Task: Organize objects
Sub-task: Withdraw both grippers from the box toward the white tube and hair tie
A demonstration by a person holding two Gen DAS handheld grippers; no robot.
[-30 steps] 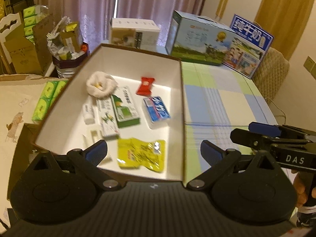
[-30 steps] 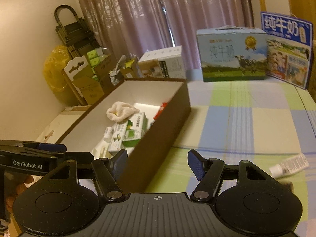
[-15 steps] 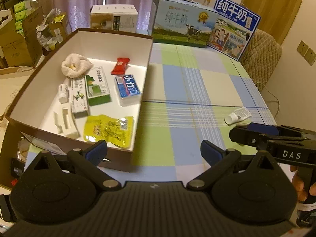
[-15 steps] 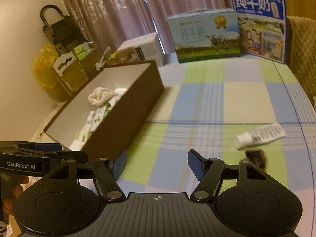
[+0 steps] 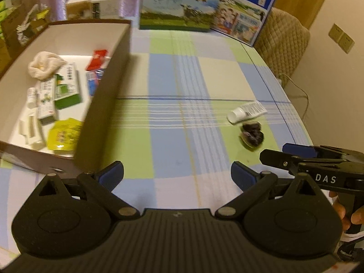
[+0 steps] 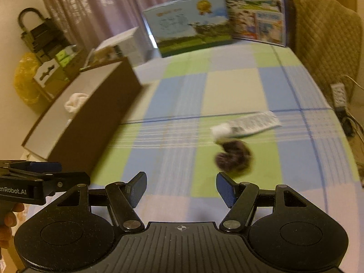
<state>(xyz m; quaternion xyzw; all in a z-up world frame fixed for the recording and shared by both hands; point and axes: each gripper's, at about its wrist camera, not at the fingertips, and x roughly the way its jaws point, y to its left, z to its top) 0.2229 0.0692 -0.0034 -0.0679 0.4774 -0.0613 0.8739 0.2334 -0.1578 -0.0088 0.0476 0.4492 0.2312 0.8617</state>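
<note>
A brown box with a white inside (image 5: 118, 52) stands at the table's left and holds a white cloth (image 5: 44, 64), green cartons, a red packet (image 5: 97, 59) and a yellow packet (image 5: 62, 133). A white tube (image 5: 246, 111) and a small dark packet (image 5: 251, 134) lie on the checked cloth to the right. They also show in the right wrist view: the tube (image 6: 246, 124), the packet (image 6: 232, 157). My left gripper (image 5: 177, 175) is open and empty near the box's front corner. My right gripper (image 6: 180, 187) is open and empty, just short of the dark packet.
Two milk cartons (image 5: 179, 11) and a white box (image 5: 95, 5) stand at the table's far edge. A padded chair (image 5: 284, 36) sits at the far right. Cardboard boxes and a yellow bag (image 6: 25, 77) crowd the left side. A cable runs off the right edge.
Both grippers have swung right, away from the box and toward the tube and dark packet, which now sit closer. Both stay open and empty.
</note>
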